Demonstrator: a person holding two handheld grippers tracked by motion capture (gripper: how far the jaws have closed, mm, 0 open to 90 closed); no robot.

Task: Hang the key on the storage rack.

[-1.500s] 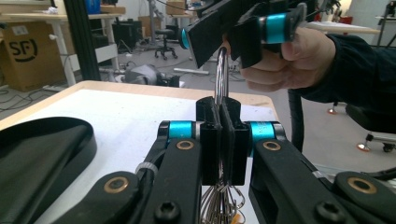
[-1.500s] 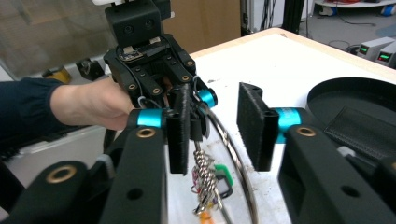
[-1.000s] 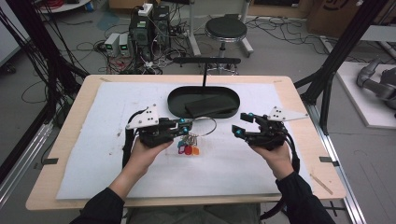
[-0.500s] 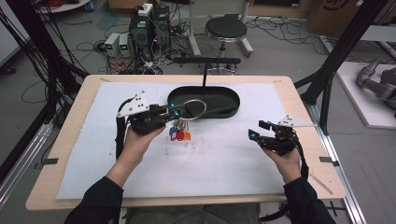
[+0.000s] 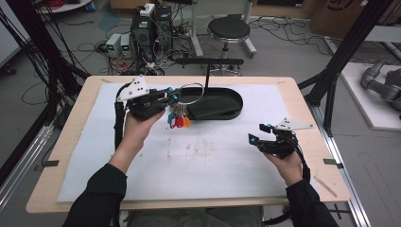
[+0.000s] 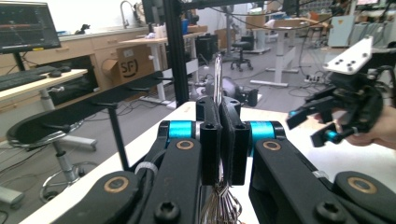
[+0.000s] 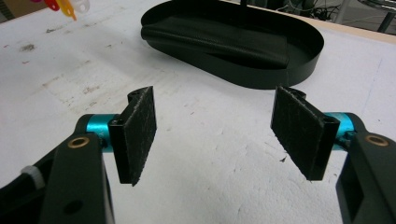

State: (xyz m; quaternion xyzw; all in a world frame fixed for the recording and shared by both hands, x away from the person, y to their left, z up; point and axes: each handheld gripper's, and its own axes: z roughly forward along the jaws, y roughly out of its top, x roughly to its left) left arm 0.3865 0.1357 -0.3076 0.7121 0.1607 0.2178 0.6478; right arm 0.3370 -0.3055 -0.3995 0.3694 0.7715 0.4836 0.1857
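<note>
The left gripper (image 5: 174,98) is pinching its jaws tight on a large wire key ring (image 5: 191,92), which is rising as a thin metal line between the pads in the left gripper view (image 6: 217,81), while a bunch of keys with teal, red and orange heads (image 5: 178,121) is dangling below, clear of the white mat (image 5: 208,156). The ring is hanging just at the near left end of the black oval tray (image 5: 222,104), under the arm of a black T-shaped stand (image 5: 208,62) that is rising from the tray's far side. Judging from this, the ring is probably heading for that arm or the tray; doing it well means keeping the pinch firm, letting the keys settle before moving, and approaching the arm with the ring's opening square to it. The right gripper (image 5: 257,134) is waiting with jaws spread wide and empty, low over the mat toward the near right, well apart from the tray. Room is generous across the middle of the mat; the tray rim and the stand's post are the edges to mind.
</note>
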